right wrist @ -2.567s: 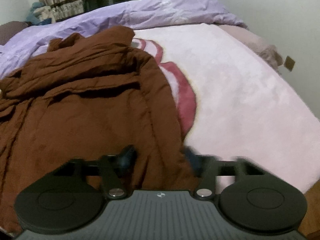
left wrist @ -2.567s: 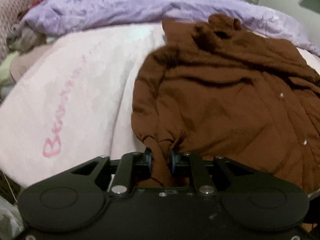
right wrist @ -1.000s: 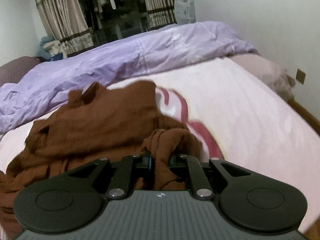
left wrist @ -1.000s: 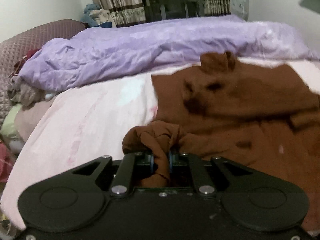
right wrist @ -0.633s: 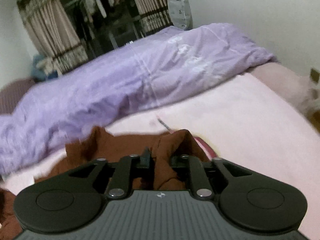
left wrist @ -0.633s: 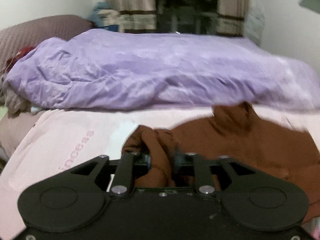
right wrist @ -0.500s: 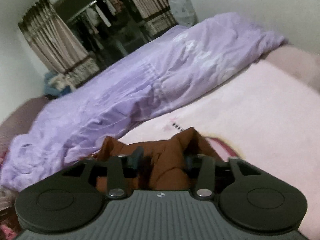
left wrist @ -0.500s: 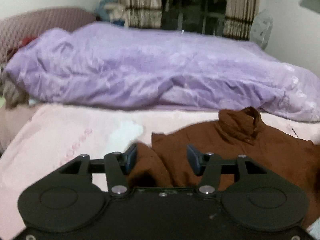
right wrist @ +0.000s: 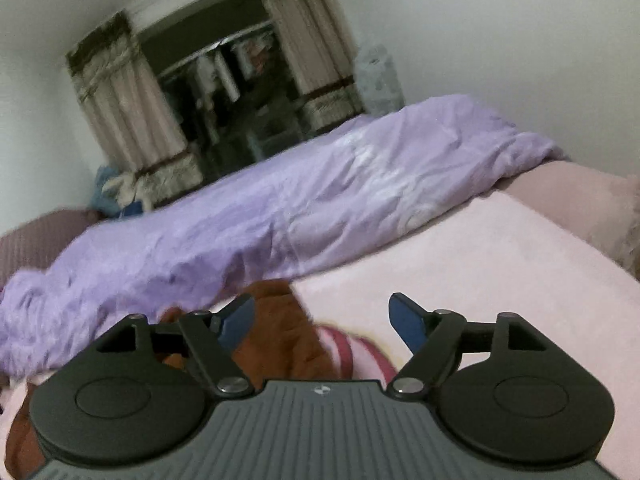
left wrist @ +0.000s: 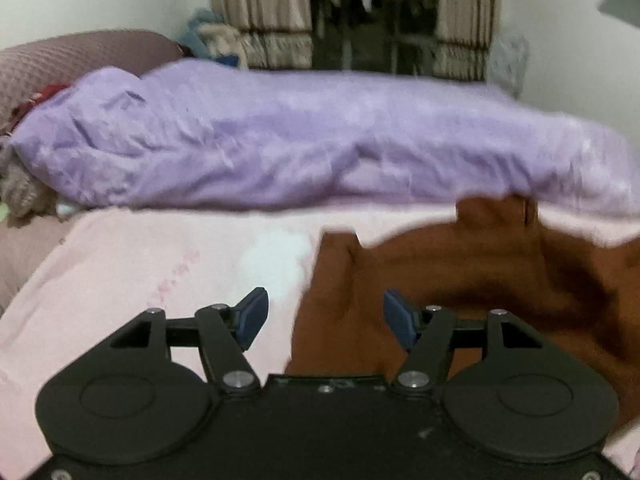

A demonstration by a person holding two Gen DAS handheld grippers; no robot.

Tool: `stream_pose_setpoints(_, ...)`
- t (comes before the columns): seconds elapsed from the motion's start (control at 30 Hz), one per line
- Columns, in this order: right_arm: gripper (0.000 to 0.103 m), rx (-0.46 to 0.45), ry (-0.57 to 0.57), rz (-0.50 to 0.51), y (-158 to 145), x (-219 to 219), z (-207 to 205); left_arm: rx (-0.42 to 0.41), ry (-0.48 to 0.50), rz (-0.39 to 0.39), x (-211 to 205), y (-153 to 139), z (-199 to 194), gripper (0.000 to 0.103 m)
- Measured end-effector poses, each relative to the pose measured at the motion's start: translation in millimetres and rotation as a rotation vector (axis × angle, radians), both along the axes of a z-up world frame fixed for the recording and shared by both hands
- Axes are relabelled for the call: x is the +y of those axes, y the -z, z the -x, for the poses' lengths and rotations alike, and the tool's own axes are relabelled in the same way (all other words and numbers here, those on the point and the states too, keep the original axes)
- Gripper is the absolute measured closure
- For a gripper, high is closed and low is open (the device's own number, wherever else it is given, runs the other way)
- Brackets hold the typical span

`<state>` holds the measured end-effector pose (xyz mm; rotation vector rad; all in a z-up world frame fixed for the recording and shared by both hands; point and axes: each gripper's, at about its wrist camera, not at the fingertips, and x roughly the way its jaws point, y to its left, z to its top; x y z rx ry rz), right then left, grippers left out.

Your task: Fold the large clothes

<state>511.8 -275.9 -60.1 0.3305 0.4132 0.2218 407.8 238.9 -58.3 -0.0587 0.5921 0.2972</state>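
- Where the pink blanket (left wrist: 140, 272) covers the bed, the brown garment (left wrist: 460, 276) lies spread and rumpled, its collar end toward the purple duvet (left wrist: 280, 152).
- In the right wrist view the same brown garment (right wrist: 280, 340) shows bunched below the gripper, beside a red-and-pink print on the pink blanket (right wrist: 480, 248).
- The left gripper (left wrist: 325, 316) has its jaws spread wide with nothing between the blue pads (left wrist: 252, 314); brown cloth lies beneath the gap.
- The right gripper (right wrist: 320, 320) is likewise spread wide and grips nothing.
- Behind the purple duvet (right wrist: 280, 208) stand striped curtains (right wrist: 128, 112) around a dark opening, blurred.
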Motion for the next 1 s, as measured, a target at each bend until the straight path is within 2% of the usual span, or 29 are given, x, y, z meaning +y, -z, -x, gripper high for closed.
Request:
stream_pose_setpoints(0.07,0.013,0.028,-0.03,0.042,10,10,-6,0.044,0.001,0.005,3,16,-12,0.038)
stream_pose_setpoints(0.17,0.013,0.056,-0.089,0.114,19,29,-18,0.092,0.017,0.059,10,34,-34,0.038)
stream_pose_setpoints(0.23,0.013,0.078,-0.137,0.166,25,45,-27,0.108,0.065,0.11,12,43,-43,0.051)
stream_pose_setpoints(0.27,0.036,0.088,-0.156,0.179,27,51,-29,0.111,0.08,0.132,14,45,-46,0.088)
stream_pose_setpoints(0.3,0.059,0.084,-0.162,0.198,30,59,-32,0.112,0.083,0.151,14,46,-47,0.098)
stream_pose_setpoints(0.33,0.098,0.066,-0.138,0.224,31,63,-31,0.094,0.077,0.149,14,43,-47,0.098)
stream_pose_setpoints(0.4,0.098,0.001,-0.081,0.292,29,73,-20,0.032,0.058,0.114,11,34,-43,0.1)
stream_pose_setpoints(0.47,0.099,-0.097,-0.044,0.332,15,79,-4,-0.038,0.051,0.07,6,15,-34,0.1)
stream_pose_setpoints(0.57,0.099,-0.2,0.032,0.276,-14,77,13,-0.148,0.057,0.057,2,-15,-28,0.1)
stream_pose_setpoints(0.63,0.099,-0.208,0.084,0.243,-24,75,11,-0.206,0.052,0.042,3,-28,-32,0.1)
stream_pose_setpoints(0.73,0.099,-0.192,0.126,0.289,-16,82,-10,-0.171,0.0,0.089,20,-21,-52,0.098)
stream_pose_setpoints(0.8,0.099,-0.128,0.139,0.326,6,89,-29,-0.091,-0.022,0.152,33,7,-72,0.097)
stream_pose_setpoints(0.87,0.099,-0.011,0.126,0.352,33,92,-45,0.009,-0.033,0.19,38,44,-86,0.096)
stream_pose_setpoints(0.93,0.097,0.104,0.095,0.365,58,94,-54,0.058,-0.021,0.191,34,73,-93,0.093)
stream_pose_setpoints(0.97,0.093,0.114,0.076,0.369,63,95,-51,0.044,-0.018,0.171,30,79,-92,0.091)
stream_pose_setpoints(1.0,0.088,0.104,0.07,0.38,61,94,-48,0.03,-0.022,0.136,26,77,-89,0.084)
